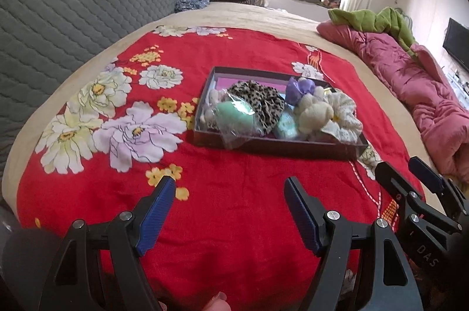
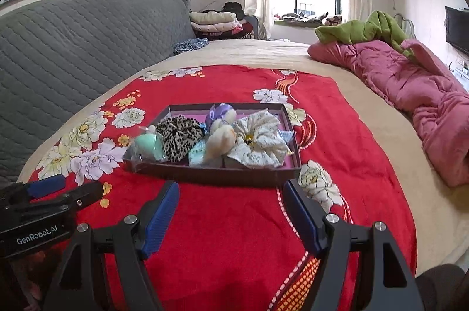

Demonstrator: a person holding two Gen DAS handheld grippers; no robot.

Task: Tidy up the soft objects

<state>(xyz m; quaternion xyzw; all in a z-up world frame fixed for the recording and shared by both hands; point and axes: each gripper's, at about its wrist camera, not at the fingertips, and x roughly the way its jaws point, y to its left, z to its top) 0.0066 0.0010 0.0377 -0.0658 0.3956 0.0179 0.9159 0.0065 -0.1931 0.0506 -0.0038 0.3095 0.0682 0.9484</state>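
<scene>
While both tools hang low over the red floral blanket [image 1: 234, 208], neither touches anything. Seen from its own camera, the left tool [image 1: 228, 193] points across the bed toward the shallow dark box [image 1: 272, 148], its blue-padded fingers [image 1: 155, 217] spread wide apart with only blanket between them. The right tool [image 2: 231, 196] sits beside it, level with it and aimed the same way, fingers [image 2: 302, 217] likewise wide apart and holding nothing; its tips are just short of the box's near wall. Each tool shows at the edge of the other's view: the right tool at the left camera's lower right, the left tool at the right camera's lower left.

All the soft things lie inside the box, which rests on the blanket. A mint-green sponge in a clear wrapper [image 1: 234, 117] is at the left end, its plastic spilling over the near wall. Next to it lies a leopard-print scrunchie [image 1: 258, 103], then a cream plush piece [image 1: 313, 113], with a purple fabric piece [image 1: 299, 86] behind and a white printed scrunchie [image 1: 343, 117] at the right end, draped over the rim. A crumpled pink quilt [image 1: 410, 82] lies along the right side of the bed, well apart from the box.
</scene>
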